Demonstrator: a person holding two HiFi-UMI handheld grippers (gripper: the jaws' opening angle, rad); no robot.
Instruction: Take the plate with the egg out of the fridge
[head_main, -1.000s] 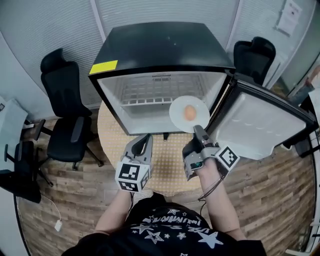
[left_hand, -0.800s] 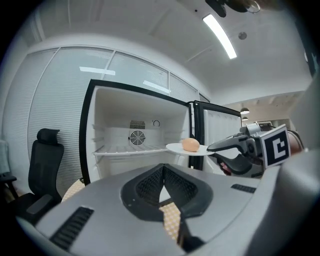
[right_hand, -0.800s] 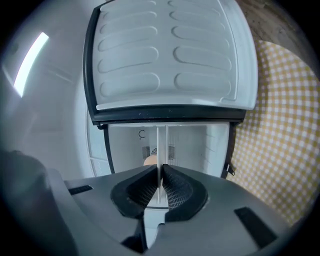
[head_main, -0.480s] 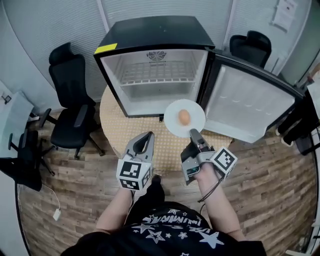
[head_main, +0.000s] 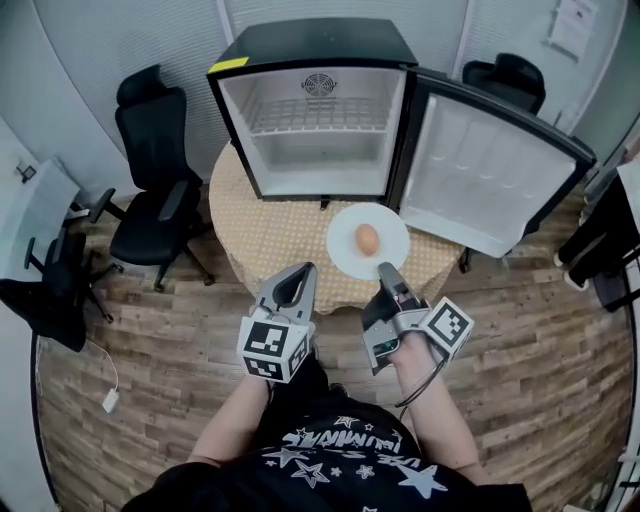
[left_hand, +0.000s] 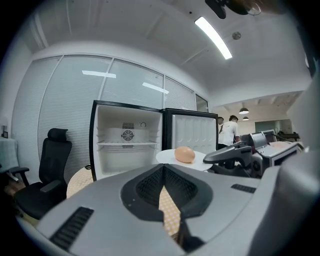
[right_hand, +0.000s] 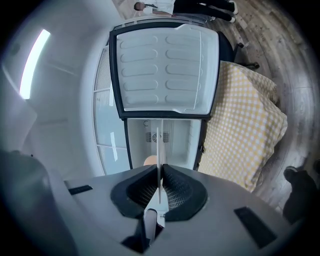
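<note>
Over the near right edge of the desk (head_main: 270, 235), clear of the fridge (head_main: 315, 45) and in front of its open door (head_main: 480, 180), the plate (head_main: 345, 250) hangs in the air, level, with the egg (head_main: 367, 239) resting at its middle. The right tongs (head_main: 385, 270) are clamped on the plate's near rim, so the whole disc reaches out ahead of them, away from the person and toward the fridge; the right gripper view shows that rim as a thin white edge pinched between the pads. The egg's long axis runs roughly along that same line, rim to far side. The left tongs (head_main: 293, 287) are closed on nothing, just to the left of the plate and apart from it. The plate is already out of the fridge, so what remains is probably to set it down. Bare checked cloth lies right below and to the left, so the right tongs alone are best placed to lower it flat.
</note>
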